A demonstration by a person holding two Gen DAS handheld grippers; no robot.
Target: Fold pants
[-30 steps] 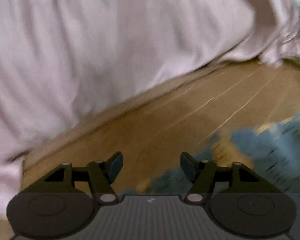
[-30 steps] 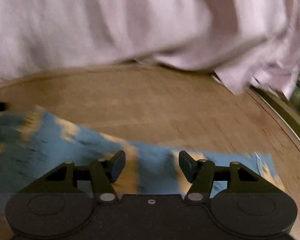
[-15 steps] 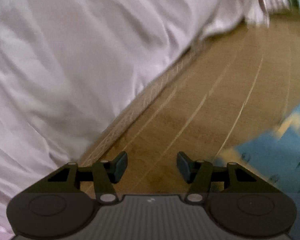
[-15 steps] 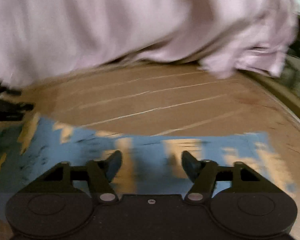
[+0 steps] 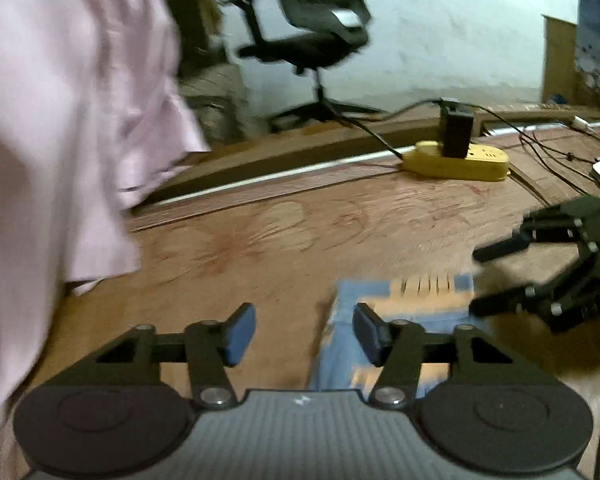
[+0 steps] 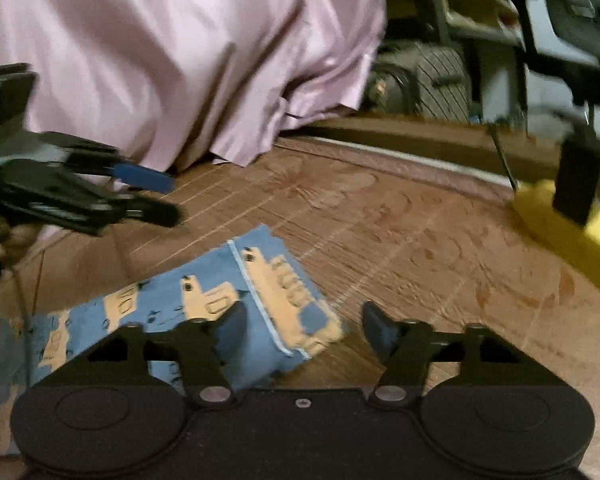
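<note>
Blue pants [image 6: 204,300] printed with tan shapes lie flat on the wooden floor; their end shows in the left wrist view as a blue patch [image 5: 396,300]. My left gripper [image 5: 304,334] is open just above the floor, its right finger over the cloth's edge. My right gripper [image 6: 304,330] is open too, with the left finger over the pants' corner. Each gripper appears in the other's view: the right gripper [image 5: 476,280] at the right edge, the left gripper [image 6: 168,196] at the left. Nothing is held.
A pink bedsheet [image 6: 180,52] hangs down on the left. A yellow power strip [image 5: 456,158] with a black adapter and cables sits on the floor beyond. A black office chair [image 5: 320,28] and a dark bag [image 6: 424,80] stand further back.
Both cameras have swung away from the bedsheet toward the room, so chair and power strip now show. The grippers stay open and have come over the pants' end.
</note>
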